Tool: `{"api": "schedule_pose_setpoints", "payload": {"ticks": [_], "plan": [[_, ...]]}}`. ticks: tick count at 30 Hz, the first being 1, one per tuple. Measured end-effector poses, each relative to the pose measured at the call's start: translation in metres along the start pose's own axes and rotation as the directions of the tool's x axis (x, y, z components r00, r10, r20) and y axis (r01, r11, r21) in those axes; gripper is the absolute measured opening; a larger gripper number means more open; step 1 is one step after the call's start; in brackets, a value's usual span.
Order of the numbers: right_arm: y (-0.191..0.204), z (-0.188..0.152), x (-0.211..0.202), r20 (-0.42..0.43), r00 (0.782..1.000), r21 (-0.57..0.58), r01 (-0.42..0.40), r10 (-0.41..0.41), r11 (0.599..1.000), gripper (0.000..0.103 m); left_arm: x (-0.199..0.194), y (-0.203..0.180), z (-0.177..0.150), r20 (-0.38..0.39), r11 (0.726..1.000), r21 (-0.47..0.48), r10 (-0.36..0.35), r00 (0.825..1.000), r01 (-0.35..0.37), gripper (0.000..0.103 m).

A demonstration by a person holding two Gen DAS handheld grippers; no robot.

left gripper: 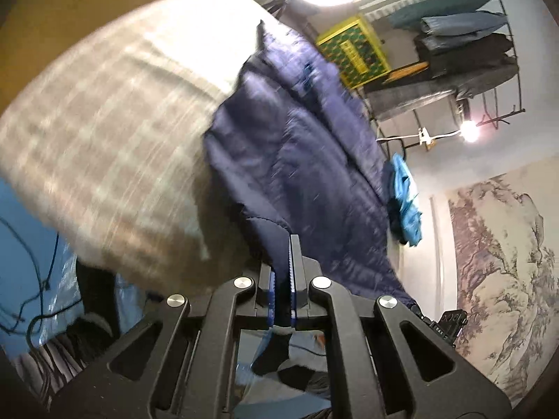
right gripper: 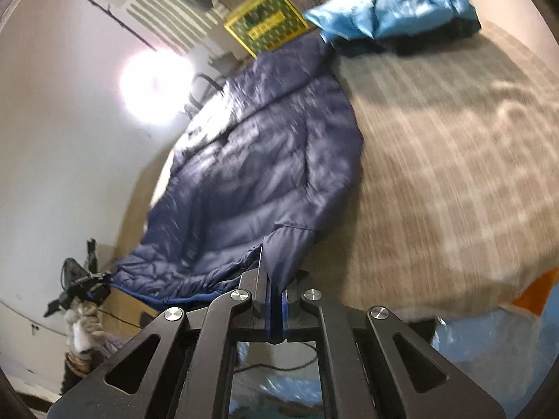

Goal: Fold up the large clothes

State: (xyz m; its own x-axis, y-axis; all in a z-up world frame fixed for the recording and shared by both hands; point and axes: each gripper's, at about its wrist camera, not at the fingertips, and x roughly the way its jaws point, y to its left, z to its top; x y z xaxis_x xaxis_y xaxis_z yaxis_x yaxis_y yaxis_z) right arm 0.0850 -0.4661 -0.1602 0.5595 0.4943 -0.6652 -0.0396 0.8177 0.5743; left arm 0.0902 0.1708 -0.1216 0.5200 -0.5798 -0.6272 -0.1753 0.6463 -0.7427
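A large navy quilted jacket [left gripper: 300, 139] is stretched between my two grippers, partly lying on a bed with a beige checked cover [left gripper: 115, 132]. My left gripper [left gripper: 282, 244] is shut on a dark edge of the jacket. In the right wrist view the jacket [right gripper: 251, 174] lies along the left side of the bed [right gripper: 454, 160], and my right gripper [right gripper: 276, 269] is shut on a fold of its hem. Both views are tilted and blurred by motion.
A crumpled light blue garment [right gripper: 391, 7] lies at the far end of the bed, also in the left wrist view [left gripper: 405, 195]. A rack of hanging clothes [left gripper: 464, 42], a yellow-framed green board [left gripper: 353, 49] and bright lamps stand behind. Cables and blue sheeting [left gripper: 38, 241] lie below.
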Motion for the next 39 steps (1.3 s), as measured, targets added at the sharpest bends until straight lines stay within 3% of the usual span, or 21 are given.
{"api": "schedule_pose_setpoints", "payload": {"ticks": [11, 17, 29, 39], "plan": [[0.045, 0.081, 0.004, 0.125, 0.992, -0.074, 0.025, -0.015, 0.997, 0.002, 0.025, -0.077, 0.096, 0.086, 0.992, 0.125, -0.018, 0.996, 0.007, 0.003], [0.069, 0.148, 0.023, 0.203, 0.977, -0.109, 0.086, -0.063, 0.99, 0.002, 0.051, -0.108, 0.161, 0.169, 0.985, 0.166, 0.026, 0.985, -0.054, 0.003], [0.081, 0.29, 0.115, 0.263, 0.945, -0.1, 0.226, -0.194, 0.969, 0.002, 0.144, -0.139, 0.285, 0.242, 0.972, 0.174, 0.114, 0.963, -0.159, 0.003], [0.064, 0.367, 0.206, 0.268, 0.915, -0.056, 0.327, -0.301, 0.943, 0.002, 0.25, -0.143, 0.366, 0.259, 0.954, 0.172, 0.196, 0.946, -0.245, 0.003]]}}
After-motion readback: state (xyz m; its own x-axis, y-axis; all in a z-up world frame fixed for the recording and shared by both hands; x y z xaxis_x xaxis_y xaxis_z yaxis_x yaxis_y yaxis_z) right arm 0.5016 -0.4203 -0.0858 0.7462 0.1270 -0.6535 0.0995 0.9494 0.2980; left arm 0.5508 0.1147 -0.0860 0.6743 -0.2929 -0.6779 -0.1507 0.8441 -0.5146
